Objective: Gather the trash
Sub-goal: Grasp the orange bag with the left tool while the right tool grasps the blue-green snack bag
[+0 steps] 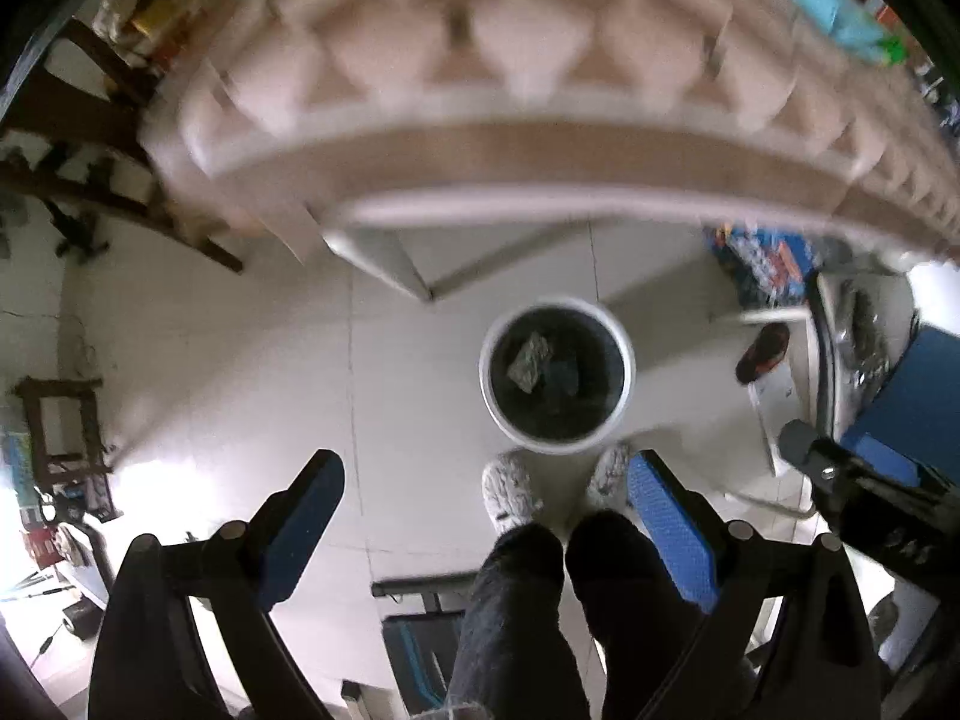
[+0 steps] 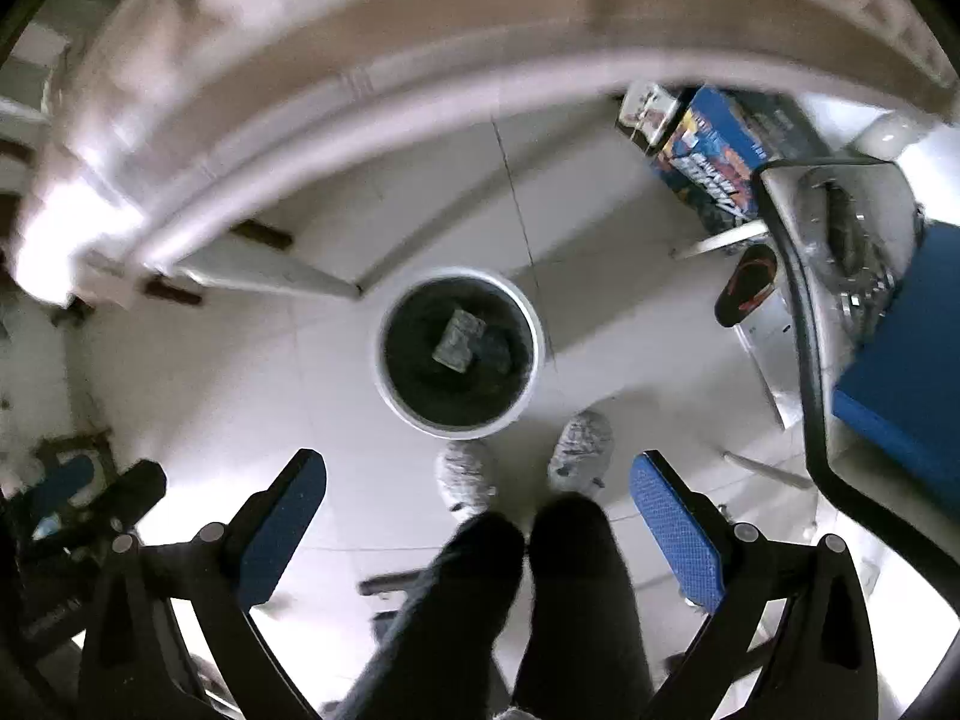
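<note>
A round white trash bin (image 1: 624,354) with a dark liner stands on the pale tiled floor, seen from above; it also shows in the right wrist view (image 2: 534,324). Crumpled greyish trash (image 1: 531,362) lies inside it, also seen in the right wrist view (image 2: 459,339). My left gripper (image 1: 486,474) is open and empty, held high above the floor, short of the bin. My right gripper (image 2: 478,474) is open and empty, likewise above the floor near the bin. The right gripper's body (image 1: 864,480) shows at the right edge of the left view.
A table edge with a pink-and-white checked cloth (image 1: 510,96) arcs over the bin. The person's legs and grey slippers (image 1: 510,489) stand just before the bin. A black sandal (image 2: 747,285), a blue box (image 2: 720,150) and a chair frame (image 2: 804,324) are at right.
</note>
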`<state>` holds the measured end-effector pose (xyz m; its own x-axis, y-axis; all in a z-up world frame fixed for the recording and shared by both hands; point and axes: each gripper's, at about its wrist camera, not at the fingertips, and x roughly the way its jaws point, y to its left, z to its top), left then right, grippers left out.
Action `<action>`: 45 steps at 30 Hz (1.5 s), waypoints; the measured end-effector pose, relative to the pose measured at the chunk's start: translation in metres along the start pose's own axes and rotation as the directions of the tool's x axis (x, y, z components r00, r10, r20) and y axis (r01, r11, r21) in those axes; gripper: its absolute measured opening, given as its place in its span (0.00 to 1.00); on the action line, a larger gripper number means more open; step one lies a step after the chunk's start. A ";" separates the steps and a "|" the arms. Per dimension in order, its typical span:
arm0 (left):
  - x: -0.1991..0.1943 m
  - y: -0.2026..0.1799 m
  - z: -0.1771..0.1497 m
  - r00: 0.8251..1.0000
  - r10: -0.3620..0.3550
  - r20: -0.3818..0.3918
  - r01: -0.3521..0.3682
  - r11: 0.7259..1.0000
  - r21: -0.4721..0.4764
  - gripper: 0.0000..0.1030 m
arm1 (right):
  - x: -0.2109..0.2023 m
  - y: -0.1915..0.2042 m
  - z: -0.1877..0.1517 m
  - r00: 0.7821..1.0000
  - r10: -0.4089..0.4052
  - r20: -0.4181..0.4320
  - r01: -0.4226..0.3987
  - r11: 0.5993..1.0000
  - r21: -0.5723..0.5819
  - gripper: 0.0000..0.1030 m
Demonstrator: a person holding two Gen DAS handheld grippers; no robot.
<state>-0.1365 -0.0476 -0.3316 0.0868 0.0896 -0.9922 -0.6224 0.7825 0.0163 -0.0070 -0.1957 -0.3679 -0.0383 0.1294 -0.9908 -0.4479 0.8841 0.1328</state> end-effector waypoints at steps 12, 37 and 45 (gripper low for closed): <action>-0.073 -0.060 0.144 0.983 0.063 0.173 -0.059 0.998 -0.029 0.94 | -0.171 -0.073 0.145 0.973 0.063 0.221 -0.113 0.969 0.219 0.99; 0.000 -0.258 0.420 0.996 -0.045 -0.080 0.064 0.964 0.258 0.77 | -0.103 -0.186 0.420 0.978 0.159 0.134 -0.202 0.872 0.445 0.44; 0.016 -0.260 0.422 0.994 -0.079 -0.075 0.093 0.972 0.216 0.36 | -0.121 -0.223 0.430 0.991 0.112 0.066 -0.130 0.905 0.406 0.51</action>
<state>0.3550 0.0101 -0.2991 0.0770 -0.0186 -0.9969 -0.4287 0.9021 -0.0499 0.4820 -0.2155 -0.2675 -0.0294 0.2573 -0.9659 -0.0374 0.9653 0.2583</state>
